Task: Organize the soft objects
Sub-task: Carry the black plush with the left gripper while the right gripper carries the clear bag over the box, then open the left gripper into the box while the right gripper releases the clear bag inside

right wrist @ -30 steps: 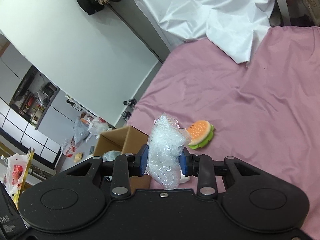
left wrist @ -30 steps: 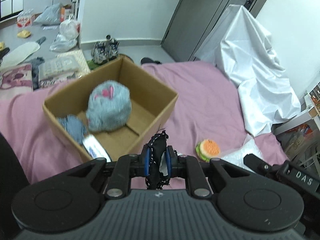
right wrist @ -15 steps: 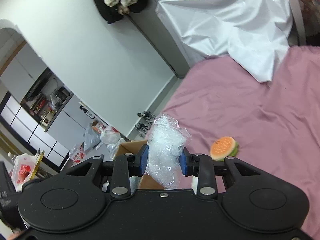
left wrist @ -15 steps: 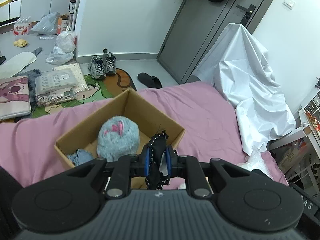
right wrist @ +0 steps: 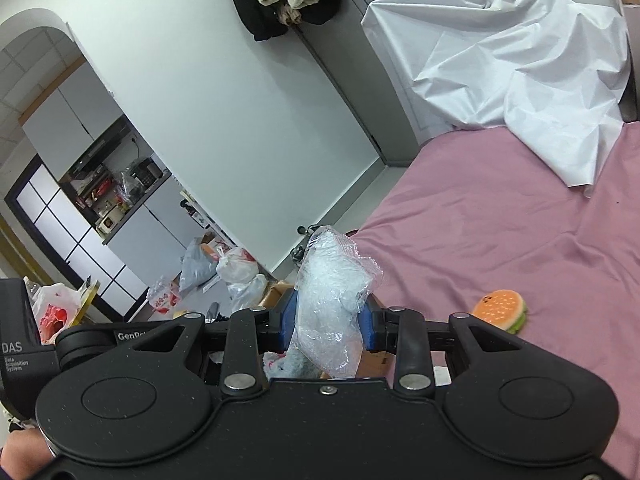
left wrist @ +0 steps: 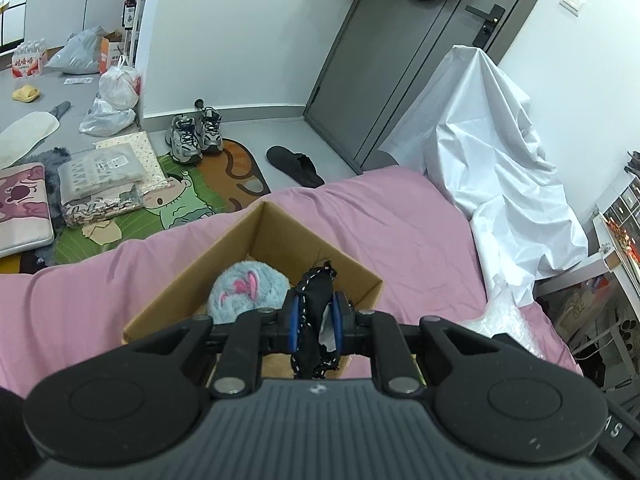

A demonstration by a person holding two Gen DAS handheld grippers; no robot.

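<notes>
My left gripper (left wrist: 316, 320) is shut on a black cloth item with white stitching (left wrist: 316, 300), held above the near corner of an open cardboard box (left wrist: 224, 248) on the pink bed. A fluffy blue plush with pink marks (left wrist: 248, 290) lies inside the box. My right gripper (right wrist: 328, 318) is shut on a crumpled clear plastic bag (right wrist: 332, 300), held above the bed near the box, whose edge (right wrist: 276, 292) shows behind the fingers. A small burger-shaped plush (right wrist: 500, 310) lies on the pink sheet to the right.
A white sheet drapes over furniture (left wrist: 492, 152) at the bed's far right. More clear plastic (left wrist: 504, 320) shows at the bed's right in the left wrist view. Shoes (left wrist: 196, 136), a slipper (left wrist: 296, 164), bags and packages lie on the floor beyond the bed.
Both grippers have risen and tilted up, so the box and burger plush sit lower in view. Each still holds its item.
</notes>
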